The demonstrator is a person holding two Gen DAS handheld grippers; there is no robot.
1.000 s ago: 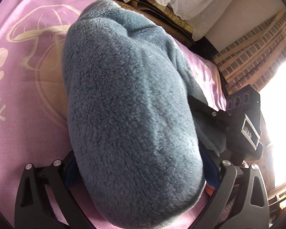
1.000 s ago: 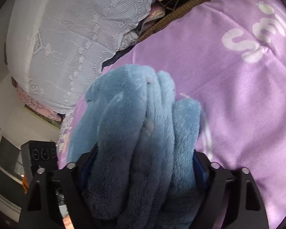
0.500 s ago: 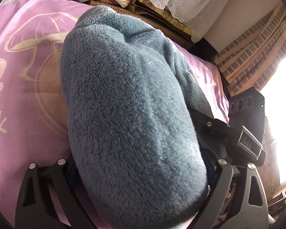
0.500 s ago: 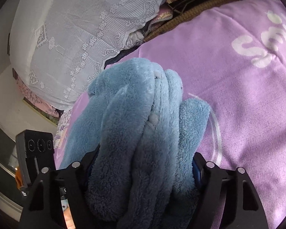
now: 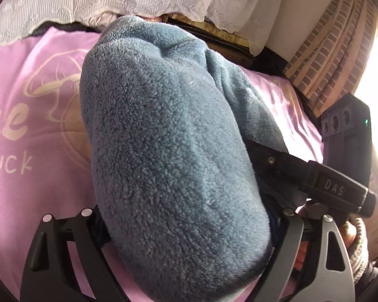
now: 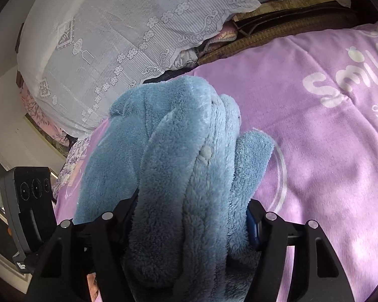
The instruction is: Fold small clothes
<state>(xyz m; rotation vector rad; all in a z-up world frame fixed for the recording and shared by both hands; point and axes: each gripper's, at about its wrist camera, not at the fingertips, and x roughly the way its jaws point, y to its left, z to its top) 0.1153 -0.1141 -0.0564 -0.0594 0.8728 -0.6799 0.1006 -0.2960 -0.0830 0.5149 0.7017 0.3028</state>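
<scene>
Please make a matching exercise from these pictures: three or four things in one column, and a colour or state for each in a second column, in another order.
Things:
1. fluffy blue fleece garment
2. purple printed blanket
3. white lace cloth
4. brick-patterned curtain

States:
A. hangs beside the bright window
B. bunched between the jaws of both grippers
C. drapes over a pile behind
D. spread flat, cream lettering

Pairs: 1-B, 2-D, 3-C, 4-A

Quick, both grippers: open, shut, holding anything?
Left gripper: shut on the blue fleece garment.
Right gripper: shut on the same garment, bunched in folds.
</scene>
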